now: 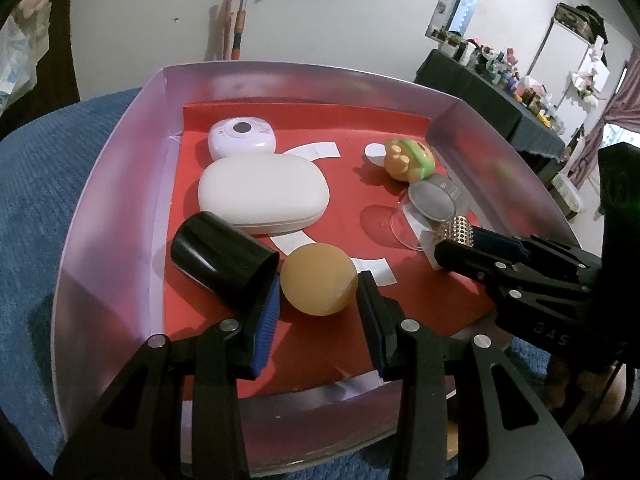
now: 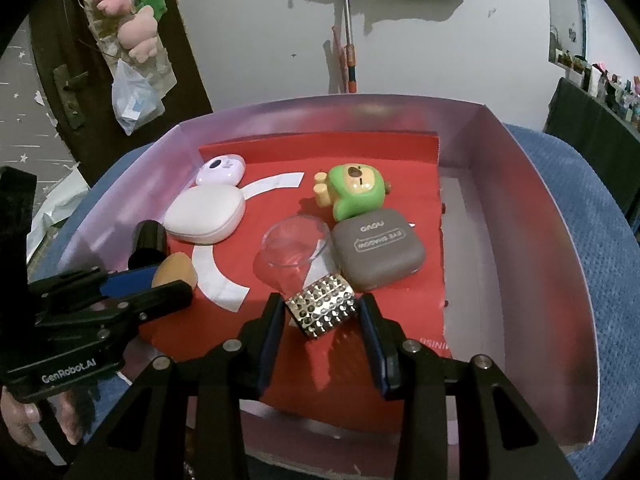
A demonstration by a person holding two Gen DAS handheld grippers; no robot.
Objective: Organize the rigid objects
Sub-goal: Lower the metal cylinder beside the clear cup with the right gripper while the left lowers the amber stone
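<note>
Both claws reach steeply down and forward into the shallow box [image 1: 120, 184] with the red liner, which sits on a blue cloth [image 1: 36, 200].

The left claw [image 1: 318, 292] comes in from the 6 o'clock edge of the left wrist view, its blue-padded fingers [image 1: 266, 308] pinching the tan ball [image 1: 318, 278] just above the liner. A black cylinder [image 1: 224, 258] lies on its side touching the left finger, at the ball's 9 o'clock. A white oval case [image 1: 264, 192] lies at 11 o'clock from the ball, with a small lilac case [image 1: 242, 138] behind it.

The right claw [image 2: 322, 316] likewise enters from 6 o'clock in its own view, pinching a studded silver block [image 2: 322, 310], tilted between the pads. A clear dome [image 2: 294, 246] lies just beyond it at 11 o'clock, a grey eye-shadow case [image 2: 378, 248] at 1 o'clock, and a green bear toy [image 2: 356, 194] farther back. A hand [image 2: 24, 420] grips the left tool's handle at 8 o'clock.
</note>
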